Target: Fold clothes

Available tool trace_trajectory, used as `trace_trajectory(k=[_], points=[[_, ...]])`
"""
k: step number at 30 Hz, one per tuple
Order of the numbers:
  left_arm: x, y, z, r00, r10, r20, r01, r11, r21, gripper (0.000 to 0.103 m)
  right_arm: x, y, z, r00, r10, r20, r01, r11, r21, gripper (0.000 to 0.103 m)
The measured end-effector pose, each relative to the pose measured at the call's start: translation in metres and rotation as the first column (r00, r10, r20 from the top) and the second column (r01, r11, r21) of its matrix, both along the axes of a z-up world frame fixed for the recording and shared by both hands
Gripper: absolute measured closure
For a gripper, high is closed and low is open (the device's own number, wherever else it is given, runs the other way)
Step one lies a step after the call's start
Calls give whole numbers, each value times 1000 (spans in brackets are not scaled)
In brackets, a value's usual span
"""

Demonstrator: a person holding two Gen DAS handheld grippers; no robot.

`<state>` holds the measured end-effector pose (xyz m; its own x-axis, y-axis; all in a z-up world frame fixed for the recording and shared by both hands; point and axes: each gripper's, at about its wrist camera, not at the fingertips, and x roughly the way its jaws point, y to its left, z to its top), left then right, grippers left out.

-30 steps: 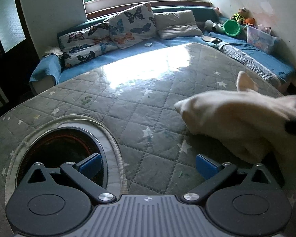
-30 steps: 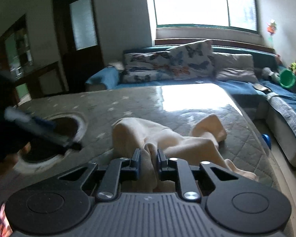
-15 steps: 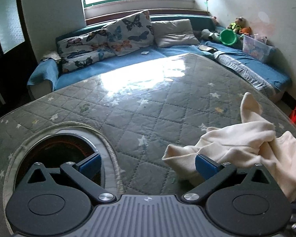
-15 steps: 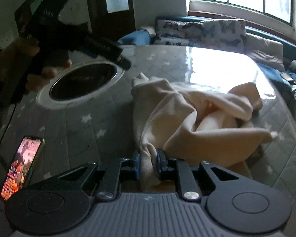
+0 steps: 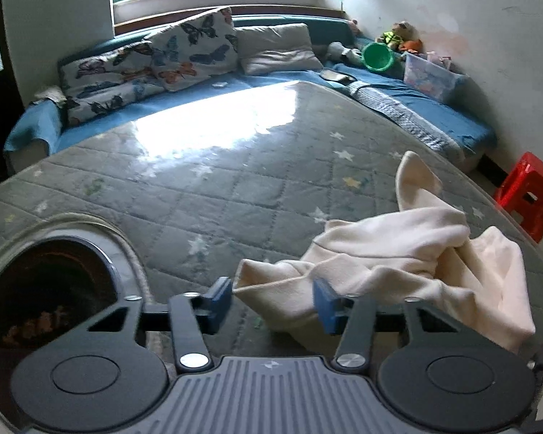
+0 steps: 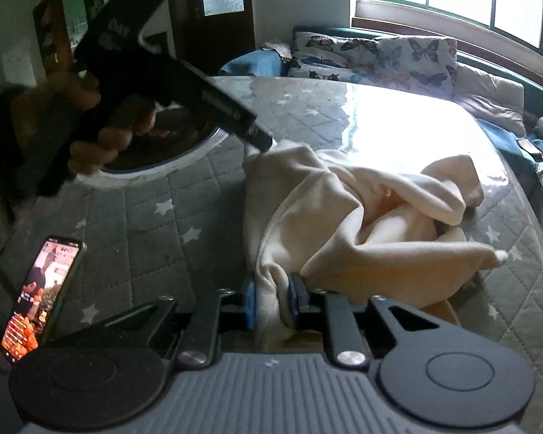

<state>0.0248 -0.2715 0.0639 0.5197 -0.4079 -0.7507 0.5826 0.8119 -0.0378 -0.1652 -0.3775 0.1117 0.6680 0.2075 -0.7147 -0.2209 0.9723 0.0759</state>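
Left gripper (image 5: pixel 273 298): jaws closing around cream garment (image 5: pixel 398 253) corner, pads not yet pressing.
Right gripper (image 6: pixel 271 302): opening slightly, pads pinching the garment's hem at six o'clock.

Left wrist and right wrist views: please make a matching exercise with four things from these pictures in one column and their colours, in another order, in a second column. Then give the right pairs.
Things:
1. garment
2. stool
3. bucket
4. cushion

Colours:
A. green
B. butterfly print on white
C. cream
D. red

Pairs: 1-C, 2-D, 3-A, 4-B
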Motion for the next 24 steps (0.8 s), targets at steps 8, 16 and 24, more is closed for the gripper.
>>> trace_trajectory(k=[8,16,24], points=[[-7,-1,-8,997,-72,-11,73,997,2,82,-1,-22,36,998,-37,46,32,994,104,81],[-4,11,-3,999,-44,-4,44,999,-7,79,41,-48,40,984,-158,83,154,987,52,76],[-5,11,5,998,-46,36,46,999,-14,60,77,-52,10,986,-169,-2,168,980,104,76]])
